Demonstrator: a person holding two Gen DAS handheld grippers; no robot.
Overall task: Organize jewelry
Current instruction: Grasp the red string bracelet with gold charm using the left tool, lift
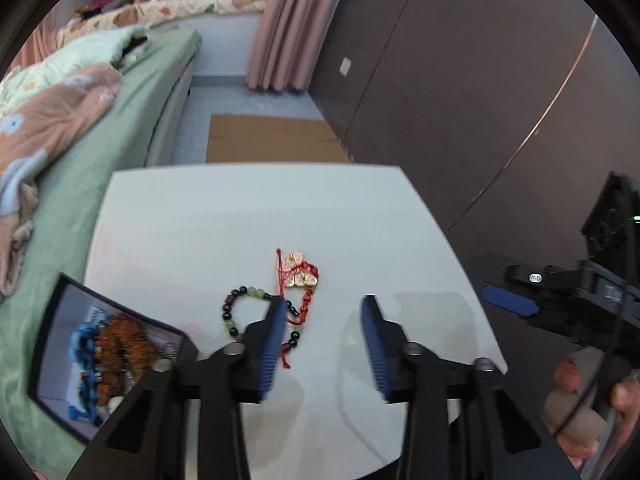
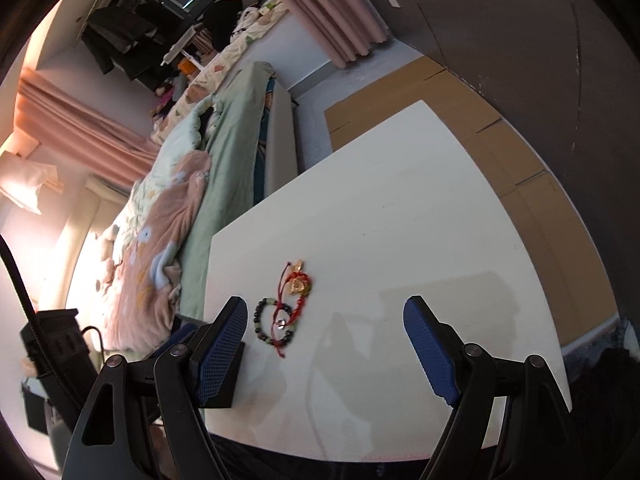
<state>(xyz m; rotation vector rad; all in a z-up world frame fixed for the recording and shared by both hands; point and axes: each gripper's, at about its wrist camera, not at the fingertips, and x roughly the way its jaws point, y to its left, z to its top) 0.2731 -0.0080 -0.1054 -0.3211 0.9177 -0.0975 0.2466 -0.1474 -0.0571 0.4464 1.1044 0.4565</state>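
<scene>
On the white table [image 1: 200,220] lie a bracelet of black and green beads [image 1: 240,312] and a red cord bracelet with a gold charm [image 1: 300,274], overlapping. Both also show in the right wrist view: the bead bracelet [image 2: 264,322] and the red one [image 2: 296,284]. A black box [image 1: 108,364] at the table's left edge holds blue and orange-brown bead strands. My left gripper [image 1: 324,320] is open and empty just above the table, its left finger over the bead bracelet. My right gripper [image 2: 324,324] is open and empty, to the right of the jewelry; it also shows in the left wrist view [image 1: 508,300].
A bed with a green sheet [image 1: 100,152] and blankets runs along the table's left side. A dark wardrobe [image 1: 480,80] stands to the right. Flat cardboard [image 1: 272,140] lies on the floor beyond the table. Pink curtains [image 1: 288,20] hang at the back.
</scene>
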